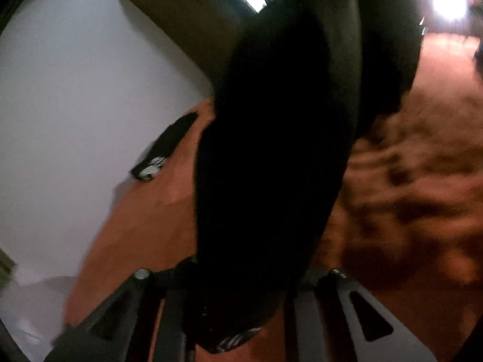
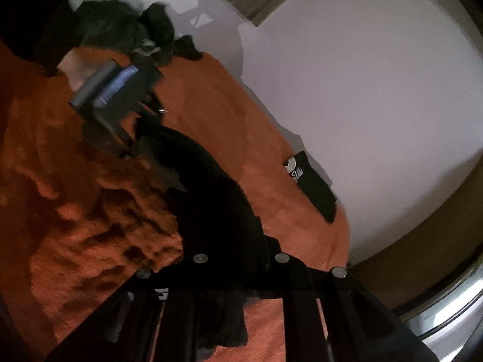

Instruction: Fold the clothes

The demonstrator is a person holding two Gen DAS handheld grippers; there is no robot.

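Black fabric is filling the middle of the left wrist view: the dark garment (image 1: 271,150) is hanging up from the left tongs (image 1: 241,316), which are clamped on its lower end, where a white print is showing. Its long axis is running from the tongs toward the top of the picture, over the orange bedspread (image 1: 407,181). A folded black garment (image 1: 166,147) is lying near the bed's edge by the white wall (image 1: 75,90).

In the right wrist view, the same dark garment (image 2: 211,187) is stretching as a band from the right tongs (image 2: 241,274) up toward the left tongs (image 2: 111,96), so it is being held between both, above the bedspread (image 2: 211,105). The right tongs are probably closed on the cloth, but the dark picture is making this uncertain. A pile of dark clothes (image 2: 120,30) is waiting at the far end.

To do this step well, both ends should be kept level and taut, then lowered flat onto the bed.
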